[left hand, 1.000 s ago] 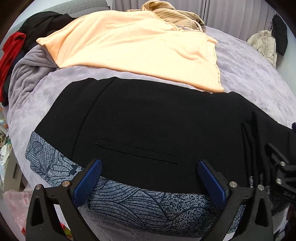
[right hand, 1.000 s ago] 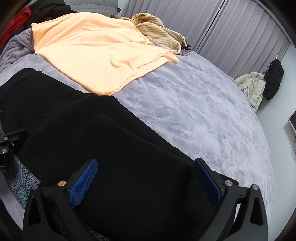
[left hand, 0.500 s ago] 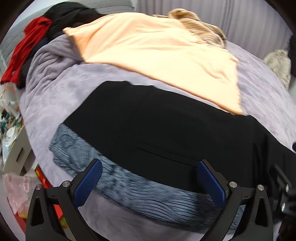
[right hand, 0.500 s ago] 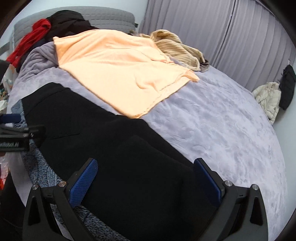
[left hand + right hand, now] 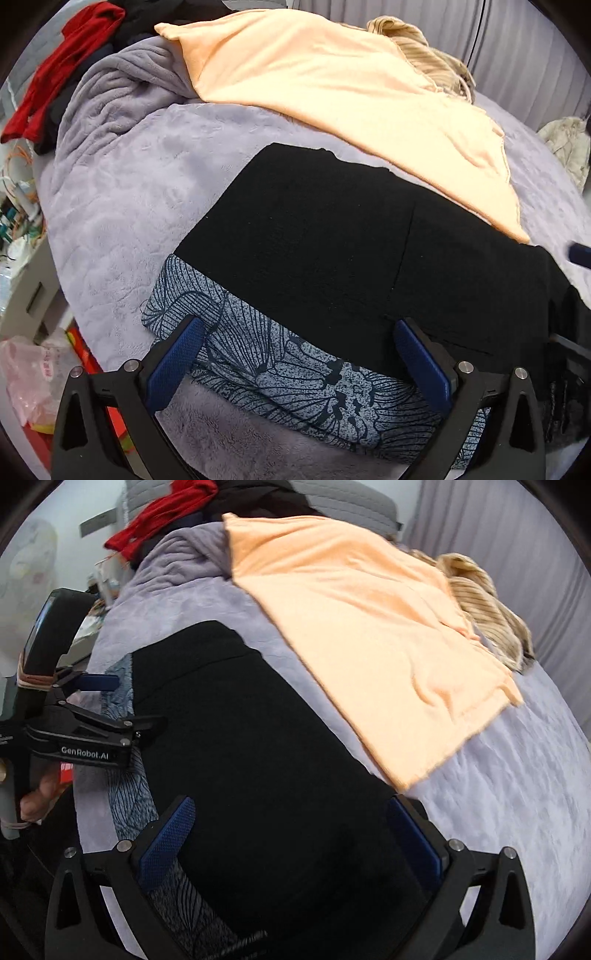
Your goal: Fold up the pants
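Left claw (image 5: 295, 363) and right claw (image 5: 291, 843) gape wide, seemingly clear of black pants (image 5: 332, 258).

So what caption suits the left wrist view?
Open left gripper over black pants lying on a blue leaf-print cloth.

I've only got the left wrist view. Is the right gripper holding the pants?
Observer: No. The right gripper is open, nothing between its fingers, with the pants spread beneath it.
Operator: Where do the pants run on that side?
Observer: They pass under the right gripper toward its camera and out of the bottom of the picture.
Operator: How does my left gripper look from there?
Observer: Seen side-on, the left gripper is open too, over the patterned cloth along the pants' edge.
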`<state>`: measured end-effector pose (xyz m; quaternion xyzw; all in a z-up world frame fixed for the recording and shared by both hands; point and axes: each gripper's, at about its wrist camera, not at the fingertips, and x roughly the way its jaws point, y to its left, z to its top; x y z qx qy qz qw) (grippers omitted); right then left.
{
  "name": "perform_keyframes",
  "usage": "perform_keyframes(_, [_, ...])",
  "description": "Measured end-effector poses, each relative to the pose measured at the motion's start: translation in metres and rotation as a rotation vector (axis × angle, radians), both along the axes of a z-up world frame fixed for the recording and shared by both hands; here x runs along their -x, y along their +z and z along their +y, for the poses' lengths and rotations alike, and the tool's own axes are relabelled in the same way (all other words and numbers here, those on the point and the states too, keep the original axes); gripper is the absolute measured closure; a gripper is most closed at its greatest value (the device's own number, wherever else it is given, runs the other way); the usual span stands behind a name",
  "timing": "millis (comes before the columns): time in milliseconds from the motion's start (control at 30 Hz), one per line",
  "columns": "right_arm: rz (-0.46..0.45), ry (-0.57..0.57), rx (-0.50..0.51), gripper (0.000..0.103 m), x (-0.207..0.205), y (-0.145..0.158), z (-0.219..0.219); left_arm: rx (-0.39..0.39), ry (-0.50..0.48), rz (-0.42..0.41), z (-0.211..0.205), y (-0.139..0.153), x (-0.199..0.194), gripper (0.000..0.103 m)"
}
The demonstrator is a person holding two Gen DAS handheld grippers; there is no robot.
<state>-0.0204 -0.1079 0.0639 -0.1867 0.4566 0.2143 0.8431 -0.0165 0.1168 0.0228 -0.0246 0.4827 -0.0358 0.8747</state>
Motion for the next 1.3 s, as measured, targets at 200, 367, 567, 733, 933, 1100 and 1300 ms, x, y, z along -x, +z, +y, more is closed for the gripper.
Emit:
perform_keyframes(200, [0.225, 0.142, -0.078, 0.000, -0.079, -0.035, 0.040, 0.006, -0.031, 0.009, 0.006, 0.003, 0.002, 0.000])
perform_keyframes(367, [0.346, 0.245, -0.160, 0.000, -0.109, -0.059, 0.067, 0.011, -0.061, 0.014, 0.013, 0.005, 0.005, 0.000])
perform_keyframes(567, [0.360, 0.402, -0.178, 0.019, -0.117, -0.055, 0.102, 0.070, -0.056, -0.001, 0.030, 0.012, 0.001, 0.000])
perform_keyframes(733, [0.329, 0.442, -0.123, 0.041, -0.114, -0.048, 0.107, 0.073, -0.083, -0.008, 0.043, 0.012, -0.002, 0.000])
perform_keyframes(933, [0.121, 0.423, -0.169, 0.078, -0.073, 0.001, 0.084, 0.179, -0.135, -0.006, 0.071, 0.022, -0.016, 0.000])
perform_keyframes(1100, [0.009, 0.478, -0.168, 0.080, -0.033, 0.029, 0.073, 0.297, -0.401, -0.057, 0.079, 0.042, -0.028, 0.000])
perform_keyframes(1300, [-0.030, 0.519, -0.177, 0.080, -0.015, 0.038, 0.069, 0.366, -0.770, 0.108, 0.044, 0.028, -0.051, 0.000])
